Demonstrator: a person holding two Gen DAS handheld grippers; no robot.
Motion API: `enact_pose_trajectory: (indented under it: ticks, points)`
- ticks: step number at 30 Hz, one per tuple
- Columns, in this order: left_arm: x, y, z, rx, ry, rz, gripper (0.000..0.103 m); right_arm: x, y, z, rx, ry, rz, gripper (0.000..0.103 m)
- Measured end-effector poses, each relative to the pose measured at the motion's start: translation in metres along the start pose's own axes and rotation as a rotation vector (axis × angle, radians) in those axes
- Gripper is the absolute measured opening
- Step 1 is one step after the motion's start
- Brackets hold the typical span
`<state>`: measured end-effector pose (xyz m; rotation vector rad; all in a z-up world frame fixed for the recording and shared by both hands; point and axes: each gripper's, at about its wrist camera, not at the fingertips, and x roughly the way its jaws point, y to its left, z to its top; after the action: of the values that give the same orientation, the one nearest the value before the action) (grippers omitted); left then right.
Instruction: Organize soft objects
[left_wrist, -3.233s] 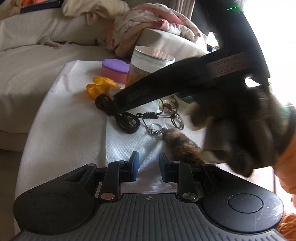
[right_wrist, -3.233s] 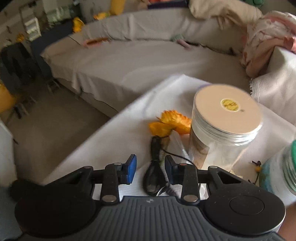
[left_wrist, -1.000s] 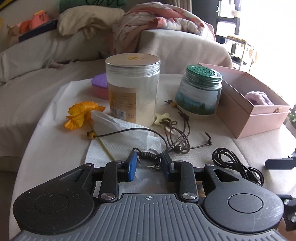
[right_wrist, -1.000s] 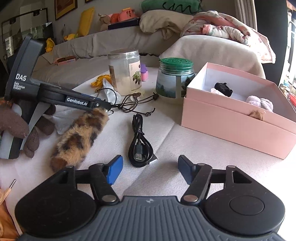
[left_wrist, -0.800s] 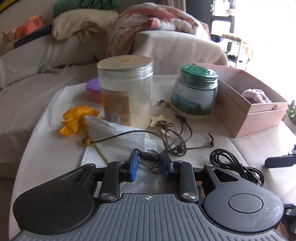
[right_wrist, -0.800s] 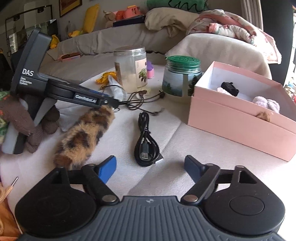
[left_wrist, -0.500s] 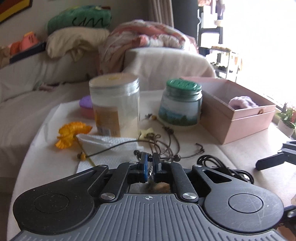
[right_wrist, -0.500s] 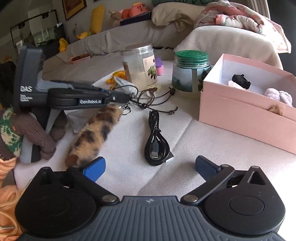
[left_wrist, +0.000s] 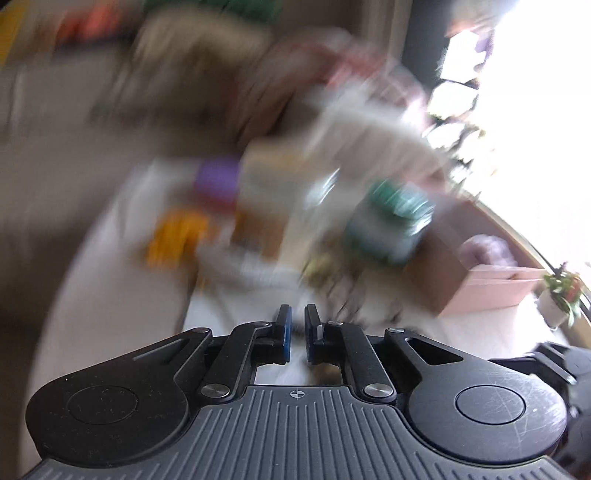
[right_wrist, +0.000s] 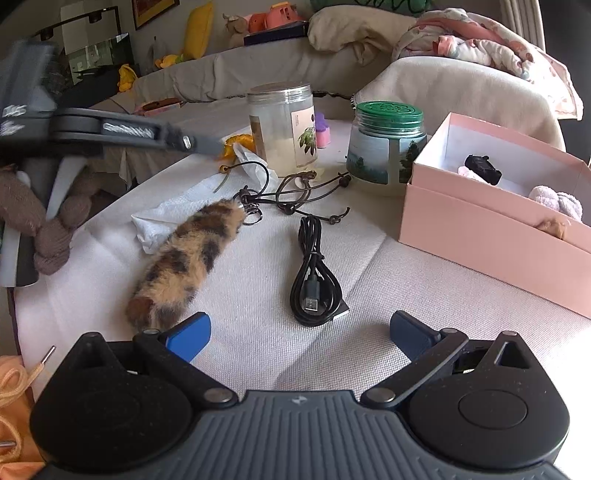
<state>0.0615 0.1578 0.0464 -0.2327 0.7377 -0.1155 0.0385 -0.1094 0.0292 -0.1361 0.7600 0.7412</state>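
Furry tail: leopard-spotted plush (right_wrist: 188, 258) lying on the counter (right_wrist: 406, 295), key ring beside the cords (right_wrist: 295, 195).
Left gripper (left_wrist: 297, 334): clenched; grip unclear through blur.
Right gripper (right_wrist: 299, 332): spread wide, empty.
Risk: ring may snag cords; cable (right_wrist: 314, 284) could drag toward the pink box (right_wrist: 480, 229).

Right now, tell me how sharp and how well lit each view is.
Left wrist view: heavy motion blur smears the green-lidded jar; only the left tool is crisp, and the window at right is blown out white. Right wrist view: sharp and evenly lit, fisheye bending at the edges; only the other tool's arm at upper left is smeared.
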Motion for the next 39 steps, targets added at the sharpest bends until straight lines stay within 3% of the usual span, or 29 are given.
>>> enact_pose_trajectory:
  ticks: [2,6,10,13,17,20,22,28,31,35,39]
  points:
    - [0.014,0.008,0.000,-0.085,0.046,0.009,0.008,0.000,0.000,0.000,-0.003,0.001,-0.002,0.103]
    - [0.024,0.019,0.006,-0.228,0.048,-0.039,0.011,0.001,0.000,0.000,-0.004,0.001,-0.004,0.103]
    - [0.034,0.020,0.011,-0.232,0.057,-0.008,0.015,0.001,0.000,0.000,-0.006,0.002,-0.007,0.103]
    - [0.041,0.009,0.011,-0.154,0.053,0.026,0.015,0.001,0.000,0.000,-0.007,0.002,-0.008,0.103]
    - [0.039,-0.020,0.005,0.098,0.069,0.058,0.021,0.001,0.000,0.000,-0.007,0.002,-0.009,0.103]
    - [0.037,-0.034,-0.003,0.225,0.075,0.054,0.027,0.001,0.001,0.000,-0.007,0.001,-0.009,0.103]
    - [0.035,-0.036,-0.006,0.261,0.068,0.054,0.027,0.001,0.000,0.000,-0.007,0.001,-0.009,0.103]
    - [0.026,-0.029,-0.008,0.227,0.099,0.006,0.026,0.001,0.001,-0.001,-0.007,0.001,-0.009,0.103]
    - [0.019,-0.042,-0.014,0.322,0.104,0.013,0.026,0.000,0.001,-0.001,-0.007,0.001,-0.009,0.103]
    - [0.011,-0.061,-0.031,0.473,0.096,-0.101,0.026,0.000,0.001,-0.001,-0.007,0.001,-0.009,0.103]
    - [0.007,-0.066,-0.036,0.518,0.081,-0.083,0.026,0.000,0.001,-0.001,-0.007,0.000,-0.010,0.103]
